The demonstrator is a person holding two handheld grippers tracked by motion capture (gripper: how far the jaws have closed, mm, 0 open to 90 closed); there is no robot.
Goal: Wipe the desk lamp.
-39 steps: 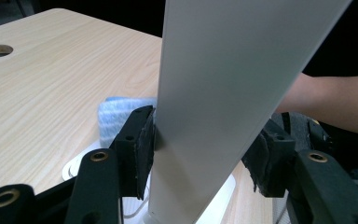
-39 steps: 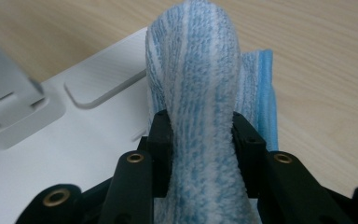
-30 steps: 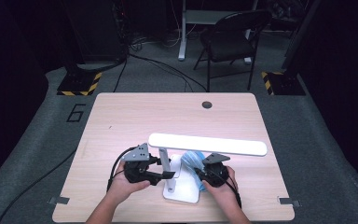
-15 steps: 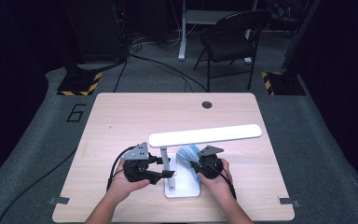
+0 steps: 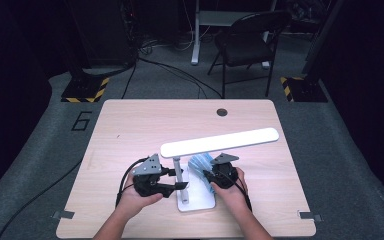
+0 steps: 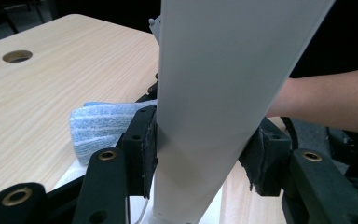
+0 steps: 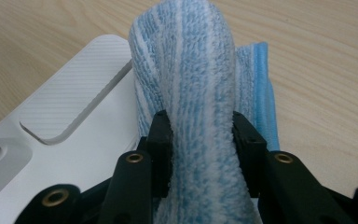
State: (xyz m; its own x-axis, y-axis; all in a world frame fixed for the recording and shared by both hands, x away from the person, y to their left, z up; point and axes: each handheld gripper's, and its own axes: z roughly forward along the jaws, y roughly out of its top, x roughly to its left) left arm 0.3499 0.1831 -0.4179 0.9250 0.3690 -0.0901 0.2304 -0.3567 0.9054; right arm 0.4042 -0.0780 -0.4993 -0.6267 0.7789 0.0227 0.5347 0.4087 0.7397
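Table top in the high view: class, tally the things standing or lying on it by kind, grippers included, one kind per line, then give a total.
Desk lamp: 1
Blue striped cloth: 1
Hand-held grippers: 2, the left gripper with jaws around the lamp's post, the right gripper shut on the cloth
Total: 4

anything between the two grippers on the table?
Yes. In the high view the lamp's upright post stands between the left gripper and the right gripper, on the white base. The blue cloth sits in the right gripper.
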